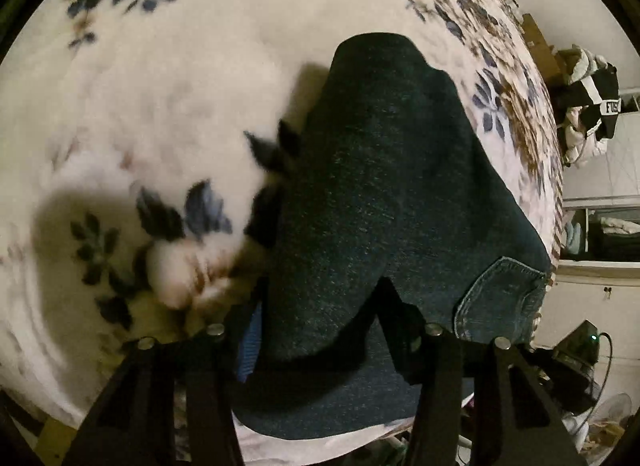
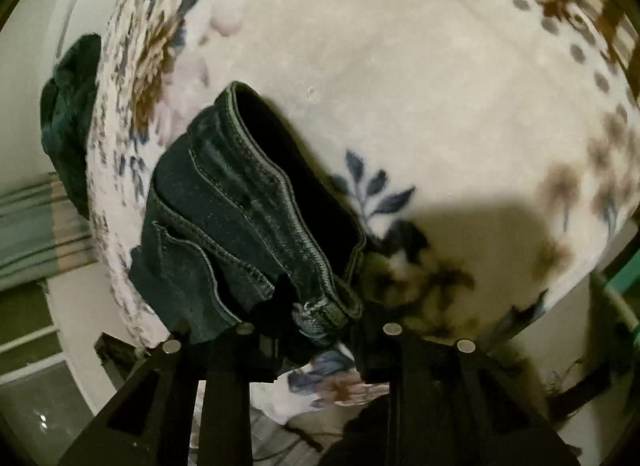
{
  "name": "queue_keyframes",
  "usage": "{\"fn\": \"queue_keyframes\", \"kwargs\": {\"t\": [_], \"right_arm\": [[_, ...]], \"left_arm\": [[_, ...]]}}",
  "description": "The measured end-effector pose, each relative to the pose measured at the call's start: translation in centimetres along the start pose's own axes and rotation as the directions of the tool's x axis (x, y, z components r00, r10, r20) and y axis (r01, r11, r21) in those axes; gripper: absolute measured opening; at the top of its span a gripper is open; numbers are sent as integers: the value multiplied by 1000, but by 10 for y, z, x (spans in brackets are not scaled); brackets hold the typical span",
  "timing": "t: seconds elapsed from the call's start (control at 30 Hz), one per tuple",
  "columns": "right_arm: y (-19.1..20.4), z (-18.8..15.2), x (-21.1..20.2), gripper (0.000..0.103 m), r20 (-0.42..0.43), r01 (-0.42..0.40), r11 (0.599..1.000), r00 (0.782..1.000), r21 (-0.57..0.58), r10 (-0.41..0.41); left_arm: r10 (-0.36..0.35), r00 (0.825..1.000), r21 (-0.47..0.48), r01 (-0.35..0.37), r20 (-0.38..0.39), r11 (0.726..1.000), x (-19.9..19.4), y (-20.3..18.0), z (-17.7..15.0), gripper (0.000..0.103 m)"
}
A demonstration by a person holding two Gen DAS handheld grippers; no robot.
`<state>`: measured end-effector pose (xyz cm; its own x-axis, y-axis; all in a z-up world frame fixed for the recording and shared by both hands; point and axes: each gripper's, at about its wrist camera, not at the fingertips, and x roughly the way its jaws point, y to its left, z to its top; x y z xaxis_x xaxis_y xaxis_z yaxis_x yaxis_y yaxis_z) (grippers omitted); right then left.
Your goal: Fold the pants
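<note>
Dark blue jeans (image 1: pixel 380 185) lie on a white floral blanket (image 1: pixel 160 65). In the left wrist view a back pocket (image 1: pixel 496 298) shows at the lower right. My left gripper (image 1: pixel 320 330) is shut on a fold of the denim and lifts it. In the right wrist view the jeans' waistband (image 2: pixel 256 201) gapes open, with stitched seams showing. My right gripper (image 2: pixel 318 326) is shut on the waistband's near corner. The jeans' far end hangs over the blanket's left edge (image 2: pixel 72 113).
The blanket (image 2: pixel 400 85) covers a bed. Beyond its right edge in the left wrist view are a pile of clothes (image 1: pixel 592 105), shelves (image 1: pixel 608 225) and a fan (image 1: pixel 608 418). In the right wrist view a floor and striped cloth (image 2: pixel 36 225) lie left.
</note>
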<state>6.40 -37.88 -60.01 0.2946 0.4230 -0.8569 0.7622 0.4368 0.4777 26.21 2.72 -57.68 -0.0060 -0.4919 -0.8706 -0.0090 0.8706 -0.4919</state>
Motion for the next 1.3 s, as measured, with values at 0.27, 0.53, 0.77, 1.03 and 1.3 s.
{"fn": "queue_keyframes", "kwargs": {"t": [0.27, 0.53, 0.77, 1.03, 1.3], "right_arm": [[-27, -7, 4, 73, -25, -125, 991, 992, 38, 126], [-44, -24, 31, 80, -9, -378, 924, 925, 63, 379], [-21, -25, 58, 90, 17, -358, 934, 934, 12, 357], [2, -23, 63, 84, 147, -355, 934, 923, -38, 356], [2, -40, 39, 45, 196, -283, 958, 938, -51, 287]], "left_arm": [[-104, 994, -109, 109, 44, 988, -9, 11, -6, 75], [-157, 987, -119, 158, 13, 980, 17, 20, 0, 90], [-152, 988, -103, 152, 13, 983, 20, 14, 3, 96], [-170, 984, -92, 175, 62, 980, 19, 9, 7, 96], [-186, 972, -67, 197, 147, 978, -9, 3, -2, 31]]}}
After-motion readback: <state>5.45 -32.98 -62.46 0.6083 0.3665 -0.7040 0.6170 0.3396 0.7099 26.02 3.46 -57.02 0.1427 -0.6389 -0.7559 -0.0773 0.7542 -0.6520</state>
